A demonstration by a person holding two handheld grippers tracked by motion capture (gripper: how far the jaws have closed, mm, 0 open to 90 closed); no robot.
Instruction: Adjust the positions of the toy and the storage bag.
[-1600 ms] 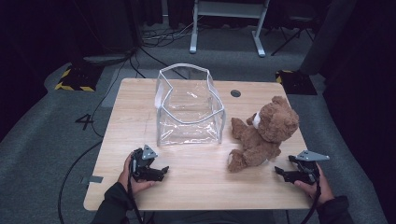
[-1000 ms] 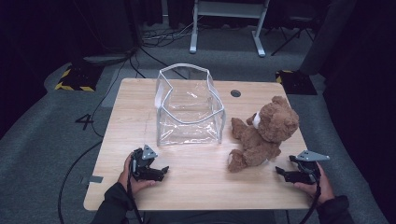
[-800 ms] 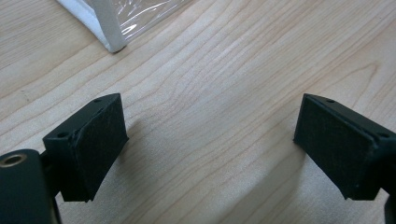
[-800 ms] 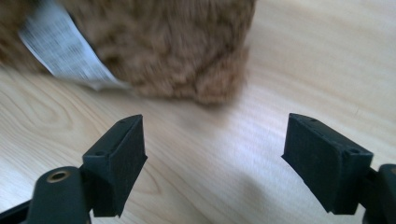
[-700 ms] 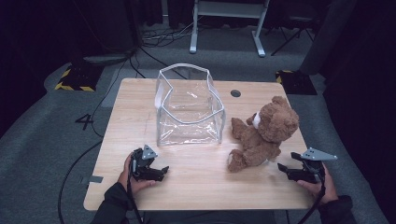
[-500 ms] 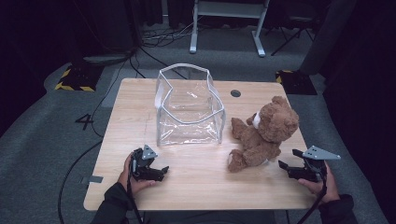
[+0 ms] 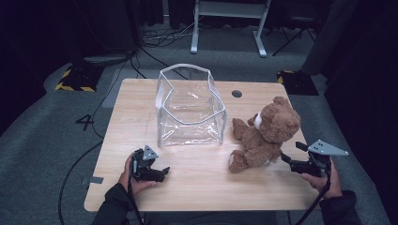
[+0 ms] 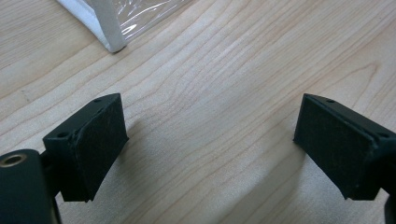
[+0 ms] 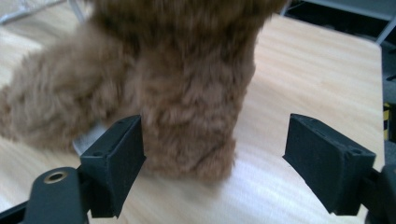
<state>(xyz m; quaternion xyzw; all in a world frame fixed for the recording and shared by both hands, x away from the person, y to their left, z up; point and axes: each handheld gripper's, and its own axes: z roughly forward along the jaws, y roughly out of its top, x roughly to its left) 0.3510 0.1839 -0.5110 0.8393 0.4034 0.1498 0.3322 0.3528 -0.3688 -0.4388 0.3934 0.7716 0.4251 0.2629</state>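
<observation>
The teddy bear is brown plush, shaggy and matt, with a paler patch of cloth at its muzzle; close up in the right gripper view its pile looks soft and rough; the table is pale wood with a fine visible grain, smooth and faintly sheened; the bag at the far middle is clear glossy plastic, creased and catching light, edged with white matt binding; the right gripper and left gripper are black and matt, their pads dull and finely textured; a grey plate on the right gripper looks flat and unpolished; the floor is grey carpet, rough.
</observation>
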